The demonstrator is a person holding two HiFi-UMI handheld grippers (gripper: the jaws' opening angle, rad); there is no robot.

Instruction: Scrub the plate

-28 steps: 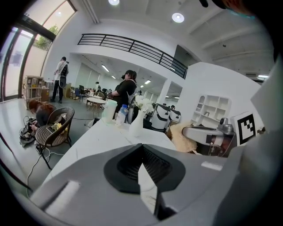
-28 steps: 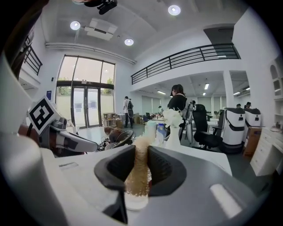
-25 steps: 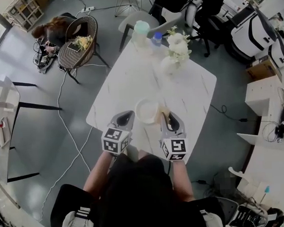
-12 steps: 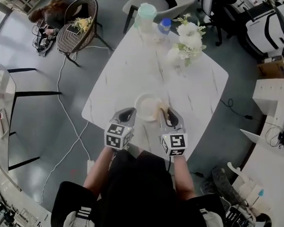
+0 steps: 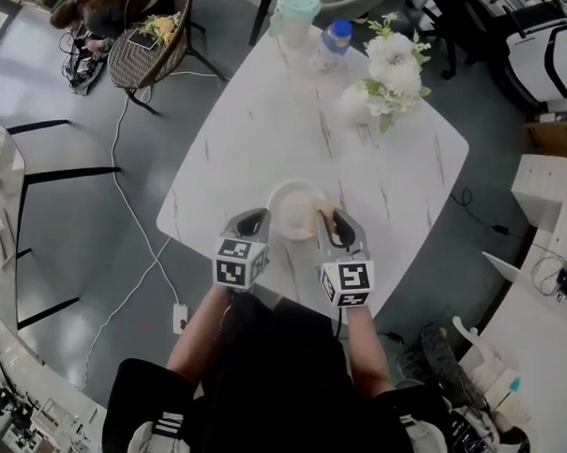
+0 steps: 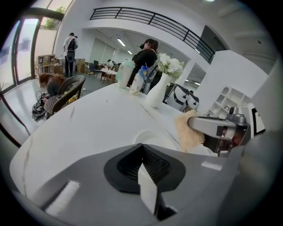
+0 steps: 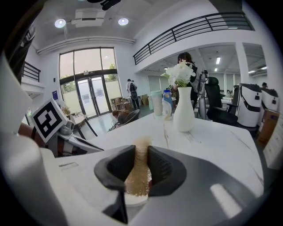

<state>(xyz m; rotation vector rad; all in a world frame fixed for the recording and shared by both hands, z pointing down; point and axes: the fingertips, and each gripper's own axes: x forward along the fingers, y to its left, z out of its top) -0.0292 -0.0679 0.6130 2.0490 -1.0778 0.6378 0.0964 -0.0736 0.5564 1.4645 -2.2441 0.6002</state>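
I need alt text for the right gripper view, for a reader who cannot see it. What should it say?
The right gripper has its jaws shut on a tan sponge, held upright above a white plate on a white table. Behind them stand a vase of white flowers, a bottle and a cup.

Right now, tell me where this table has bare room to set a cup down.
Bare: the wide middle of the table between the plate and the vase; also the right corner beyond the vase. Crowded: the near edge, with plate, left gripper and right gripper, and the far corner, with cup and bottle.
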